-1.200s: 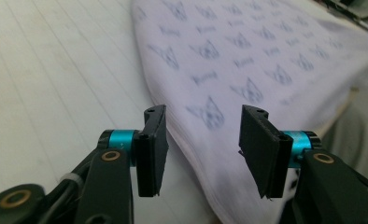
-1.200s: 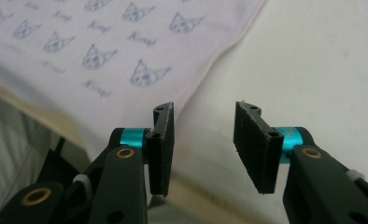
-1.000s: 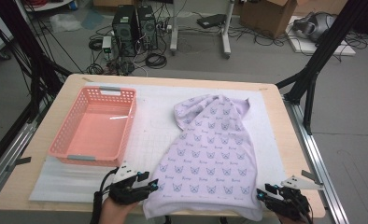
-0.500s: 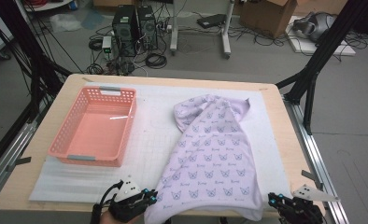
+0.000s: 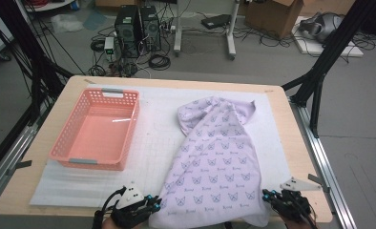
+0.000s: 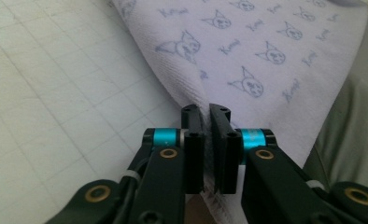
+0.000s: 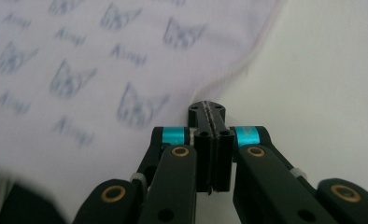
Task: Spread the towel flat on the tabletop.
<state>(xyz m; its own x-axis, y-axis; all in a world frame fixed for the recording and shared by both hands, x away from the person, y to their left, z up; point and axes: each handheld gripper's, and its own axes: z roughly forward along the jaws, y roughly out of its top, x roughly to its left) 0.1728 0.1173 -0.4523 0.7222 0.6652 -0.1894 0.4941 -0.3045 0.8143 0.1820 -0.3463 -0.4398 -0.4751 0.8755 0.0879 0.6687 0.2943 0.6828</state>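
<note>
While I watched from the high view, the table (image 5: 57,124) filled the middle of the frame, with a white mat (image 5: 157,119) over most of its top. On that mat the towel (image 5: 219,162), lilac with a cat-face print, ran from the upper centre down to the bottom edge, bunched at its far end and spread wide at the near end, where it hung a little over the table's front. At the left sat the pink basket (image 5: 95,129), well apart from the towel.

My left gripper (image 5: 150,204) was at the bottom left of centre, at the towel's near left corner. In the left gripper view its jaws had just been closing and pinched the towel's hem (image 6: 205,100) between the pads, a narrow slit left by the cloth.

My right gripper (image 5: 271,196) was at the bottom right, at the other near corner. In the right gripper view, which was blurred, its jaws had just been closing and stood pressed together on the towel's edge (image 7: 205,91).
</note>
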